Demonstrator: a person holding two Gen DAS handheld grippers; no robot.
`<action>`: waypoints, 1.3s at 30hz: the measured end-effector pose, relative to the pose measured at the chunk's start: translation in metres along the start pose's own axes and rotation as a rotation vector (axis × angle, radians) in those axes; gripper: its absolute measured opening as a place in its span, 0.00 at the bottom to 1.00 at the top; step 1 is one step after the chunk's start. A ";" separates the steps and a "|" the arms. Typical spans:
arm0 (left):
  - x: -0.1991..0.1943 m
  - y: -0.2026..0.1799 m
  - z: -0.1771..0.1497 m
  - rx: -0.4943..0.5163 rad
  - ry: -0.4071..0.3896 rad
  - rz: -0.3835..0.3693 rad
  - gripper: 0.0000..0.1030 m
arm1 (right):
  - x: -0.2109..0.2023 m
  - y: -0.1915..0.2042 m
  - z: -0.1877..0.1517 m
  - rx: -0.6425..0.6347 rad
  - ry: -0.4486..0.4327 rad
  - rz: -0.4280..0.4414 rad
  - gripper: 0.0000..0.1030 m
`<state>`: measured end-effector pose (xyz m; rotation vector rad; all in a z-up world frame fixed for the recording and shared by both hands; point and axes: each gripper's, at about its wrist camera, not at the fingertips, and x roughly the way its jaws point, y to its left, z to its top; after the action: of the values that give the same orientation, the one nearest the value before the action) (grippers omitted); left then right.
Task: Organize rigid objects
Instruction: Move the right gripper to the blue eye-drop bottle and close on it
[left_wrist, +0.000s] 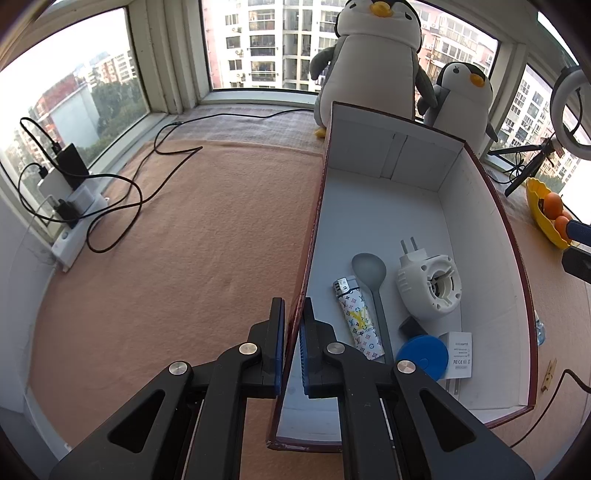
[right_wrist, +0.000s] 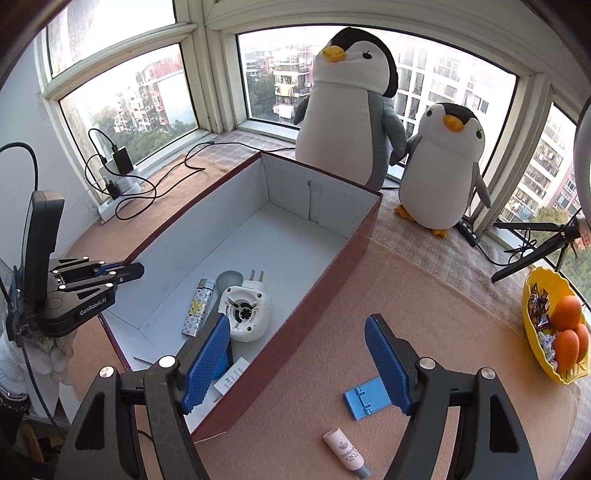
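A long box with dark red walls and a white inside (left_wrist: 388, 206) (right_wrist: 295, 236) lies on the tan cloth. It holds a patterned lighter (left_wrist: 356, 319) (right_wrist: 197, 308), a grey spoon (left_wrist: 371, 275), a white plug-in device (left_wrist: 430, 286) (right_wrist: 245, 312), a blue round lid (left_wrist: 423, 356) and a white adapter (left_wrist: 458, 354). My left gripper (left_wrist: 293, 325) (right_wrist: 129, 271) is shut on the box's left wall (left_wrist: 304, 273). My right gripper (right_wrist: 295, 358) is open and empty above the box's right wall. A blue folded stand (right_wrist: 364, 400) and a small pink tube (right_wrist: 345, 452) lie on the cloth below it.
Two plush penguins (right_wrist: 347, 107) (right_wrist: 441, 166) stand behind the box. A yellow bowl with oranges (right_wrist: 554, 325) (left_wrist: 546, 210) sits at the right. A power strip with chargers and cables (left_wrist: 70, 206) (right_wrist: 118, 184) lies at the left by the window. A tripod (right_wrist: 535, 247) stands at the right.
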<state>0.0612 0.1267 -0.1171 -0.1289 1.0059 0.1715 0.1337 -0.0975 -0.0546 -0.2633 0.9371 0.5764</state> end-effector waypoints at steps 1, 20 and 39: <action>0.000 0.000 0.000 0.000 0.000 0.001 0.06 | -0.001 -0.008 -0.002 0.010 0.001 -0.009 0.70; -0.002 -0.001 -0.001 -0.004 0.016 0.006 0.06 | 0.039 -0.127 -0.070 0.318 0.225 -0.065 0.70; -0.003 -0.004 -0.004 -0.009 0.035 0.008 0.17 | 0.045 -0.134 -0.128 0.290 0.342 -0.078 0.66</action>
<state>0.0575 0.1213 -0.1169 -0.1365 1.0411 0.1816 0.1443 -0.2496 -0.1691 -0.1382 1.3201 0.3211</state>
